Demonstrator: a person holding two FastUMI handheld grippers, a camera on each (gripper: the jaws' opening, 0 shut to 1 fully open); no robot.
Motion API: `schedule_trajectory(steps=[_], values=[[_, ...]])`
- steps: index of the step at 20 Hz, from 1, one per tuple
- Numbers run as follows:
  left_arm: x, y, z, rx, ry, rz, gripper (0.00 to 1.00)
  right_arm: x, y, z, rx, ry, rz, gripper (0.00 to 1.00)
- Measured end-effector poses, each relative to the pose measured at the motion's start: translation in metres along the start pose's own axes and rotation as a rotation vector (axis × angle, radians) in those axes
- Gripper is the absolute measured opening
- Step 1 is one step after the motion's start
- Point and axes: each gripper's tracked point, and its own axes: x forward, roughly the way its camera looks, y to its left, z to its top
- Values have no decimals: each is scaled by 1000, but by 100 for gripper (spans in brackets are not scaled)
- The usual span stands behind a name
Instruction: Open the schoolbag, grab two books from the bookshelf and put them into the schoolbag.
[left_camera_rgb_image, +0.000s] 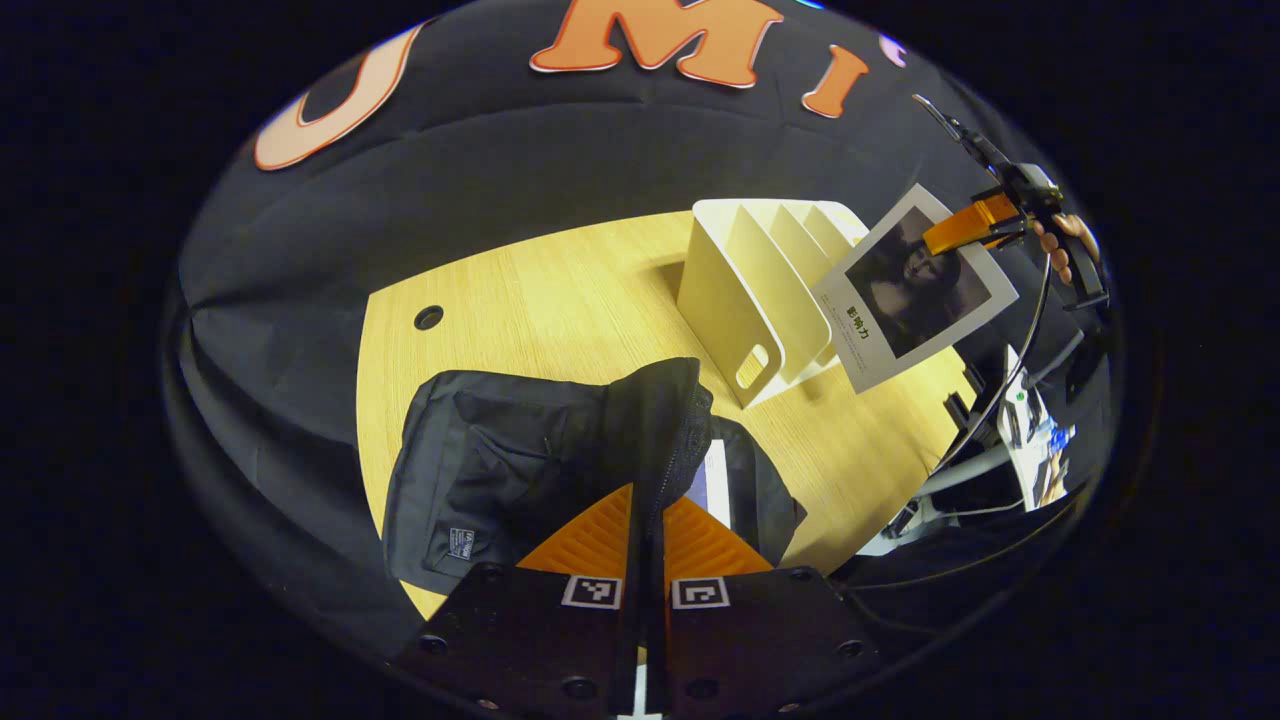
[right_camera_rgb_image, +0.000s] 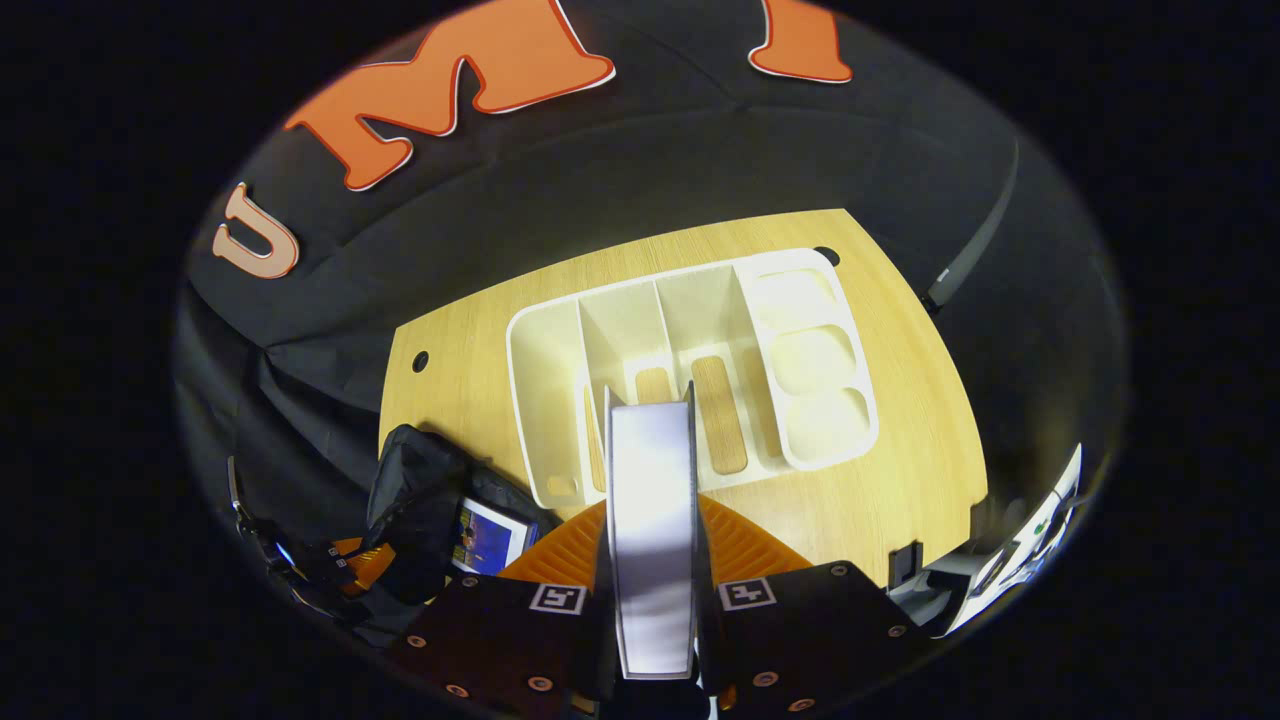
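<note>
Above the tabletop's right edge, the right gripper is clamping a book clear of the bookshelf; the left gripper is pinching the schoolbag's opening flap. Keep that mouth wide and lower the book spine-first beside the book already inside.

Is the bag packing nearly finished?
Over halfway. The schoolbag is open with one book already inside. The left gripper holds its flap, and the right gripper has the second book lifted from the bookshelf. It still needs dropping in.
</note>
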Motion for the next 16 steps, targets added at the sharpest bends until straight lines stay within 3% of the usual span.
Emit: schedule_trajectory(steps=[8, 16], values=[[-7, 2, -2, 83, -12, -54, 5, -33, 16, -75, 151, -31, 60, 34], [-15, 2, 1, 151, -25, -88, 5, -40, 54, -132, 284, -43, 195, 34]])
